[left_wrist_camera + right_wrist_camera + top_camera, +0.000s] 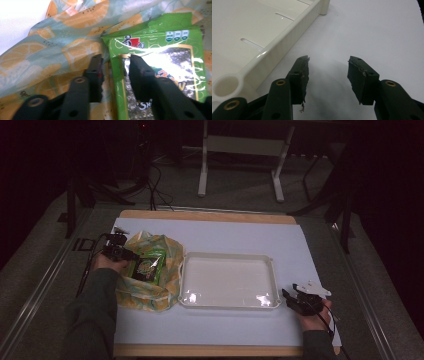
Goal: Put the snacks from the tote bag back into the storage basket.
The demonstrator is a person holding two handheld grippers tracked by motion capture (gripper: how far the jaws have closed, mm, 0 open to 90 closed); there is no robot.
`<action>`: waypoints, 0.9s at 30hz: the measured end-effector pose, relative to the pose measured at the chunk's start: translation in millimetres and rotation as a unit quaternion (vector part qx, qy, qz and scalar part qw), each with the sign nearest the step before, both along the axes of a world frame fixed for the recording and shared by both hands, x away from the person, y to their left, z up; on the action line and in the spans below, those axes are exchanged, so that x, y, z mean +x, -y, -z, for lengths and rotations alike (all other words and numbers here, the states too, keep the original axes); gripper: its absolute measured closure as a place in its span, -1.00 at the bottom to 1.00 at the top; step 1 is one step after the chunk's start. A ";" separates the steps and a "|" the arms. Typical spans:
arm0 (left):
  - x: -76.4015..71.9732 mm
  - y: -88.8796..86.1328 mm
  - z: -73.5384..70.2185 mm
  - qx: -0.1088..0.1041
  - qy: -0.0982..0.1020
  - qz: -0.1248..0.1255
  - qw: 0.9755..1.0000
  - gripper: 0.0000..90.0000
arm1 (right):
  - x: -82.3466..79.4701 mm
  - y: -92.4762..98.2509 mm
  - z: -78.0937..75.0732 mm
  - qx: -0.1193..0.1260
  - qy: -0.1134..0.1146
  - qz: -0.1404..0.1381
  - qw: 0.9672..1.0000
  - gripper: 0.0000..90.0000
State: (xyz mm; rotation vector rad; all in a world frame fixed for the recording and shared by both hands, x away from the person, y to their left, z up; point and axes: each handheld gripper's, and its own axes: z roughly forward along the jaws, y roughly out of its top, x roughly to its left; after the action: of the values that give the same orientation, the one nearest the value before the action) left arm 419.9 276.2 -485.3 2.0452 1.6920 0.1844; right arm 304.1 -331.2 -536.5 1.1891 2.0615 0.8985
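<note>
Green snack packet [160, 67] lies on a lemon-print cloth bag [55, 55] at the table's left, just left of a white tray [229, 258]; its lower end is cut off in the left gripper view, and glare washes out most of its lettering. Bag's inside is hidden under folds. Left gripper [115, 72]: jaws apart, straddling the packet's left edge, one jaw over the cloth, one over the packet; nothing clamped. Right gripper [328, 75]: jaws wide, empty, over bare white tabletop [374, 30] beside the tray's corner.
</note>
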 end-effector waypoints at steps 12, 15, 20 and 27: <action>3.1 4.1 13.1 -0.040 -0.032 0.037 0.998 -0.09 | -0.1 -0.7 0.1 -0.003 -0.001 0.000 1.000 0.12; 3.9 3.5 16.9 -0.058 -0.047 0.044 0.996 -0.14 | -0.1 -0.7 0.1 -0.003 -0.001 -0.001 1.000 0.12; 4.2 4.7 19.6 -0.076 -0.058 0.054 0.994 -0.14 | -0.1 -0.8 0.1 -0.003 -0.001 0.000 1.000 0.12; -2.2 3.2 4.0 -0.069 -0.031 0.055 0.996 0.23 | 0.0 -1.0 0.3 -0.004 0.000 -0.001 1.000 0.12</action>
State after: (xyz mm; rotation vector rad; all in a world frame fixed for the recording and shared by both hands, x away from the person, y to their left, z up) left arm 417.7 273.0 -489.2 2.0524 1.5768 -0.0301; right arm 304.1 -330.2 -536.7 1.1838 2.0651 0.8892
